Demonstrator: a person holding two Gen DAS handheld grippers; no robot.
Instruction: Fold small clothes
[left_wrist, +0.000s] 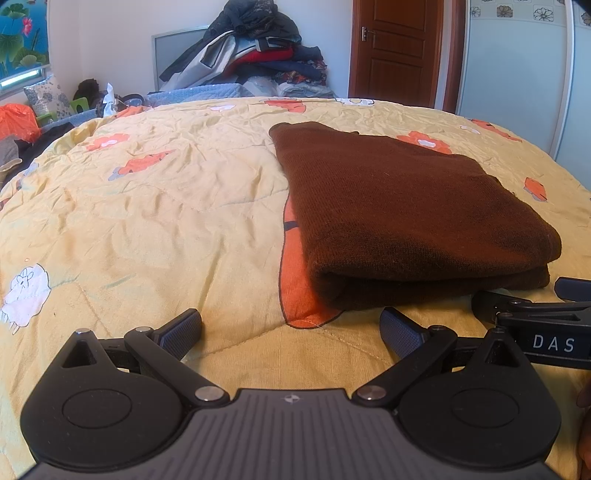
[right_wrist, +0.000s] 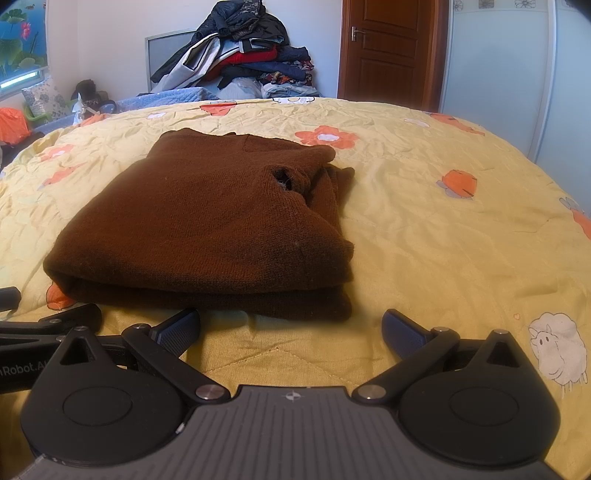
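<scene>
A brown knitted sweater (left_wrist: 406, 206) lies folded into a thick rectangle on the yellow flowered quilt (left_wrist: 147, 221). It also shows in the right wrist view (right_wrist: 207, 229), with a loose bunched part at its far right. My left gripper (left_wrist: 291, 328) is open and empty, just in front of the sweater's near left corner. My right gripper (right_wrist: 291, 328) is open and empty, just in front of the sweater's near right edge. Each gripper shows at the edge of the other's view, the right gripper (left_wrist: 535, 314) and the left gripper (right_wrist: 48, 321).
The quilt (right_wrist: 443, 240) covers a bed. A tall pile of clothes (left_wrist: 255, 48) stands behind it against the wall. A brown door (left_wrist: 397, 48) and a sliding wardrobe (left_wrist: 517, 74) are at the back right. Cushions and orange items (left_wrist: 18, 122) lie at the far left.
</scene>
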